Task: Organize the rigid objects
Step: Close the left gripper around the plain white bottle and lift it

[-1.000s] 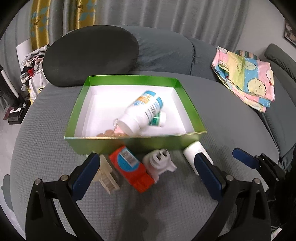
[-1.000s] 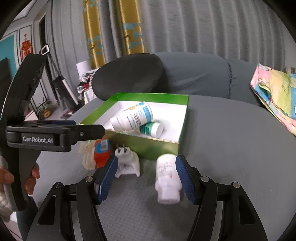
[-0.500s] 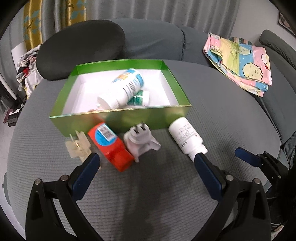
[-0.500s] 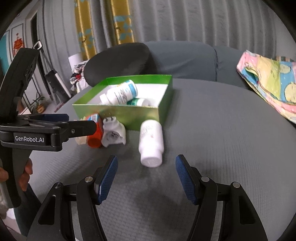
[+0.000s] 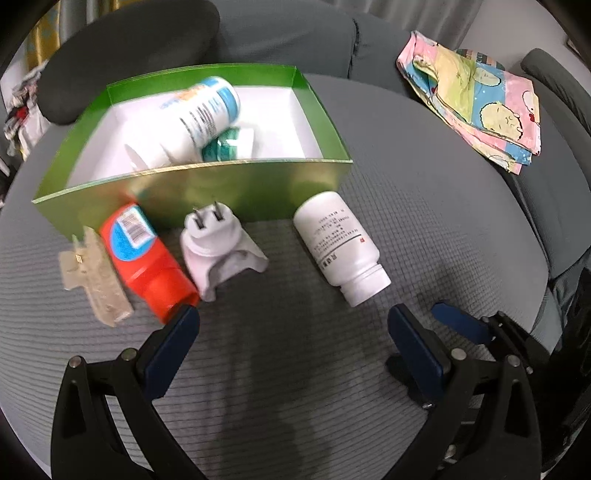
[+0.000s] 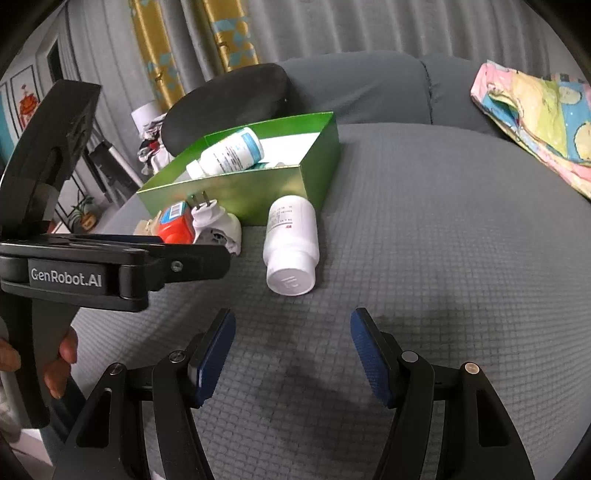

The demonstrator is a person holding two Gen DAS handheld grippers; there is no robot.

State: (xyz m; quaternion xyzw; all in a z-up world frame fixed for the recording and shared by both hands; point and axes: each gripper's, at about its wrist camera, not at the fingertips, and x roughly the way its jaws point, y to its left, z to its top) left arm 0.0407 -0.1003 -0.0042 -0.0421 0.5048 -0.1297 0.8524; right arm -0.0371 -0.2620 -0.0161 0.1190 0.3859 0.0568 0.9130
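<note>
On grey upholstery beside a green box (image 5: 207, 192), a rigid, smooth white bottle (image 6: 291, 240), likely light, is best gripped mid-body; both the left gripper (image 5: 291, 332) and right gripper (image 6: 291, 347) are seen apart, empty.

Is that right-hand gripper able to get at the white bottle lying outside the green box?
Probably yes. The right gripper is open and empty, and the white bottle lies on its side just ahead of it, cap toward it, with only bare grey cushion between. The plug beside the bottle lies apart from it.

Grey sofa (image 6: 424, 206) with dark cushion (image 6: 229, 99), patterned cloth (image 6: 535, 118), grey and gold curtains (image 6: 229, 33) behind.
</note>
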